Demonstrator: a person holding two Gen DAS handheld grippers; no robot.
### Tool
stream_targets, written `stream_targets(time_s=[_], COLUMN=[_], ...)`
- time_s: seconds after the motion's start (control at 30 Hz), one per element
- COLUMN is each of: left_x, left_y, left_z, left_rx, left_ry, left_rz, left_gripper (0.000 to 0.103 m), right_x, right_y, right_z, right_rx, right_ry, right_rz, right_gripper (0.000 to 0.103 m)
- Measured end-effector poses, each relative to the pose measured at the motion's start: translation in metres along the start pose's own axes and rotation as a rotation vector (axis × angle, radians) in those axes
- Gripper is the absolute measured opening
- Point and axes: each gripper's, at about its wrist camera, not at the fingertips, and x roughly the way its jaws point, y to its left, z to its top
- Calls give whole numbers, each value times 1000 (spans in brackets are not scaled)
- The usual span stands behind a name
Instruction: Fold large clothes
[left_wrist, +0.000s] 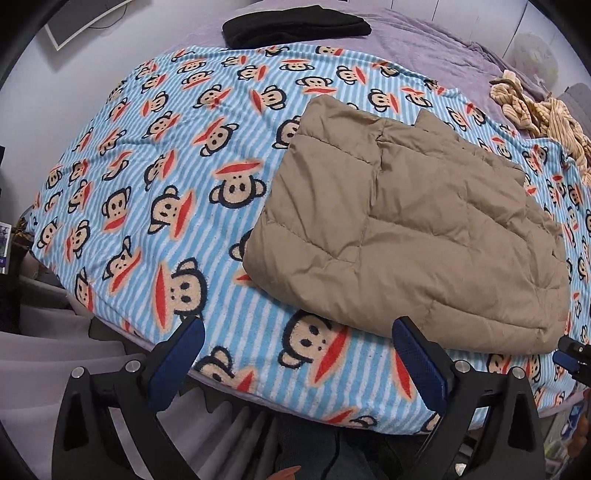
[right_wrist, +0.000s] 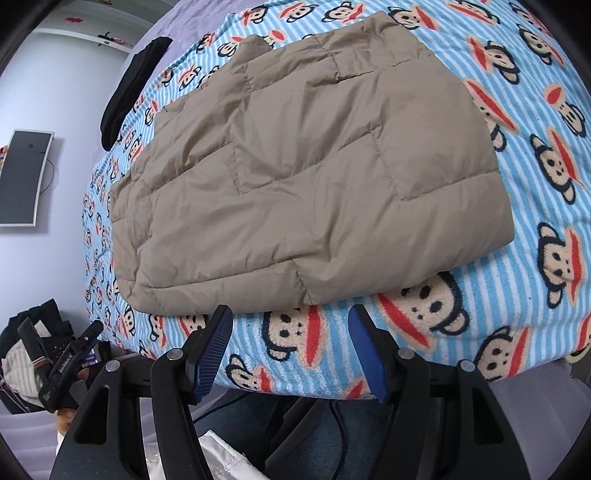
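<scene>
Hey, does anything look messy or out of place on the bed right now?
The tan quilted jacket lies folded flat on the monkey-print blanket. The one untidy spot is a crumpled striped yellowish garment bunched at the blanket's far edge.

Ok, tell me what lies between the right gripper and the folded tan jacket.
Only bare monkey-print blanket separates the right gripper from the jacket, in the right wrist view.

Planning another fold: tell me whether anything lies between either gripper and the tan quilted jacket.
Nothing visible does. Only bare monkey-print blanket separates the open left gripper and open right gripper from the tan quilted jacket.
</scene>
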Motion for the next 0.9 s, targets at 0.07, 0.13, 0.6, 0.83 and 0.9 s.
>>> stream_targets(time_s=[0.07, 0.13, 0.6, 0.83, 0.9], left_x=[0, 2, 50, 72, 77], left_y=[1, 2, 18, 13, 13], left_z=[7, 15, 61, 66, 67], left_rx=[36, 73, 160, 200, 208], left_ry=[-12, -17, 72, 124, 134], left_rz=[1, 5, -24, -87, -101], left_gripper=[102, 102, 102, 102, 102], right_x=[2, 6, 34, 42, 45], right_y=[11, 26, 102, 103, 105], right_z=[-1, -1, -14, -19, -19], right_rx=[-10, -37, -71, -30, -27], right_ry=[-15, -34, -51, -39, -41], right_rz=[-7, -11, -95, -143, -154], right_gripper=[82, 82, 91, 91, 91])
